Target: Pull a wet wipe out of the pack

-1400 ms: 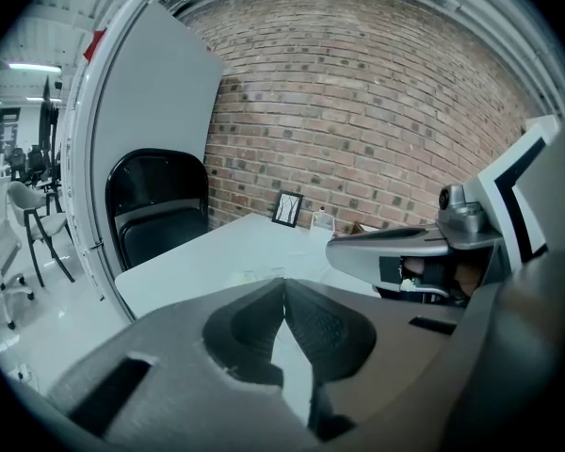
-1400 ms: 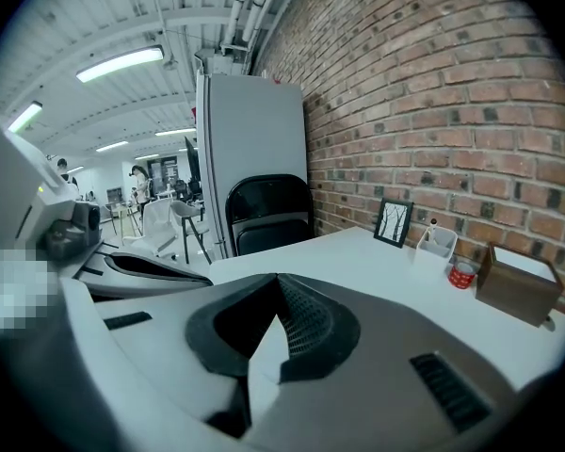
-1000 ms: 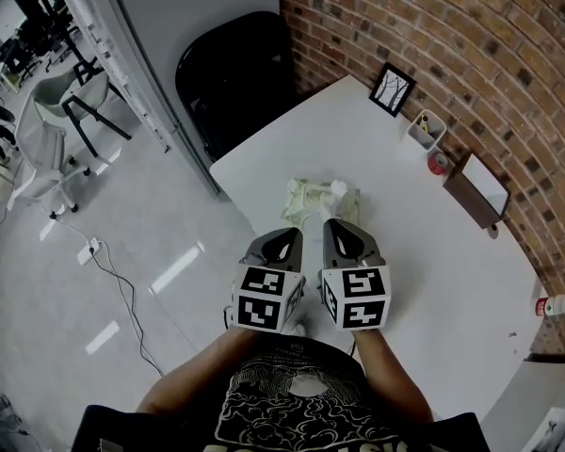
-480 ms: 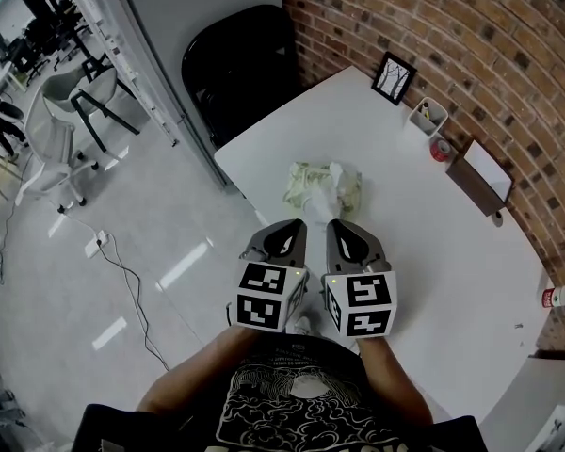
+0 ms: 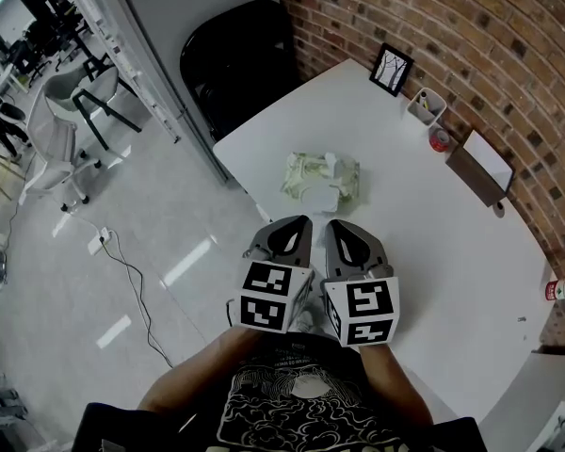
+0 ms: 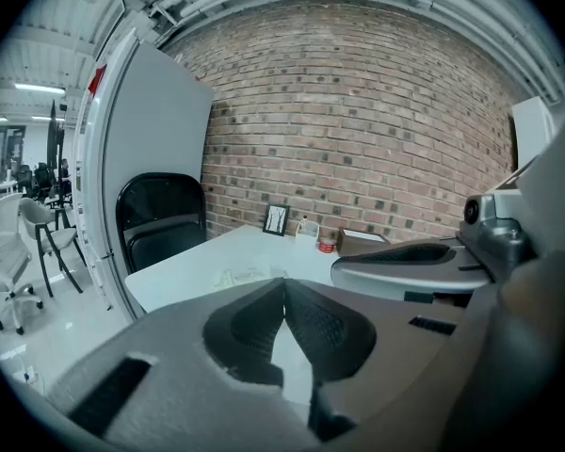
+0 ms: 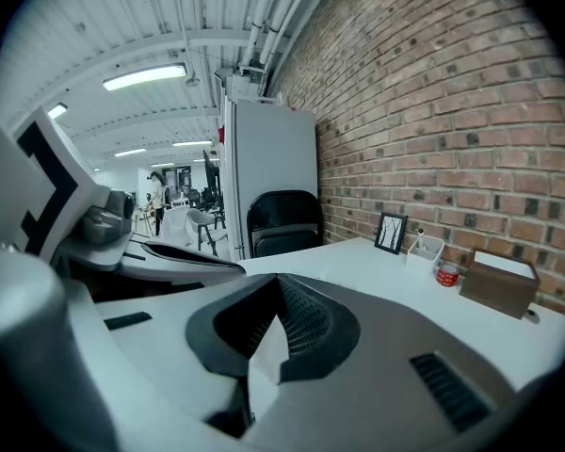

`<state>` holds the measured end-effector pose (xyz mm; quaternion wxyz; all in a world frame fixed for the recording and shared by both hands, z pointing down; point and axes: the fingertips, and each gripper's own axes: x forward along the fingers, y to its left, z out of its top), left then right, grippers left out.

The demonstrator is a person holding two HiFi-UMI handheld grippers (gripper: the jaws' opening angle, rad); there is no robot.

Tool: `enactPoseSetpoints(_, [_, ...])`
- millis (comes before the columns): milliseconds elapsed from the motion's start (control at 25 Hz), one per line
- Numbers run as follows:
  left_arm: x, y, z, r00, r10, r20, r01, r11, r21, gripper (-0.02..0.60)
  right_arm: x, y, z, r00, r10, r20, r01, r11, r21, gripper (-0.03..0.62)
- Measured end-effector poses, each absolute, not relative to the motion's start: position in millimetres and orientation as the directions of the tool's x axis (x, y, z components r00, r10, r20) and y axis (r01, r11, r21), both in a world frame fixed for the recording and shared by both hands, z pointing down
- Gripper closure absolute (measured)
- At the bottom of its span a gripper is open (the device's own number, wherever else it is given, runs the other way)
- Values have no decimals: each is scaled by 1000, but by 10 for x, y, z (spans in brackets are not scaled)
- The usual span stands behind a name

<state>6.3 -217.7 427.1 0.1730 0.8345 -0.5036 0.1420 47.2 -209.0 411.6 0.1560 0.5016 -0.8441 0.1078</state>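
Note:
The wet wipe pack (image 5: 318, 181), pale green and cream, lies flat on the white table (image 5: 424, 224) near its left edge. A white wipe (image 5: 330, 165) sticks out of its top. Both grippers hang side by side in front of the person's chest, short of the pack and apart from it. The left gripper (image 5: 301, 222) is shut with nothing in it, its tips meeting (image 6: 284, 282). The right gripper (image 5: 331, 224) is shut too and holds nothing (image 7: 278, 281). In the left gripper view the pack (image 6: 240, 276) shows faintly beyond the jaws.
Along the brick wall stand a small picture frame (image 5: 392, 69), a white holder (image 5: 426, 106), a red tin (image 5: 439, 139) and a brown box (image 5: 478, 175). A black chair (image 5: 235, 59) sits behind the table's far corner. A bottle (image 5: 563, 288) stands at the right edge.
Both grippers have drawn back from the pack toward the person. The white wipe stood up beside the right gripper's tips a second ago; now it sits lower on the pack.

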Motion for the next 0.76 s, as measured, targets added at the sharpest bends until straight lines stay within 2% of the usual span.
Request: enactPoseSetpoints(760, [151, -2165, 4283, 457, -787, 415, -887, -440, 142, 569, 526, -2080, 4093, -446, -816, 368, -883, 469, -31, 578])
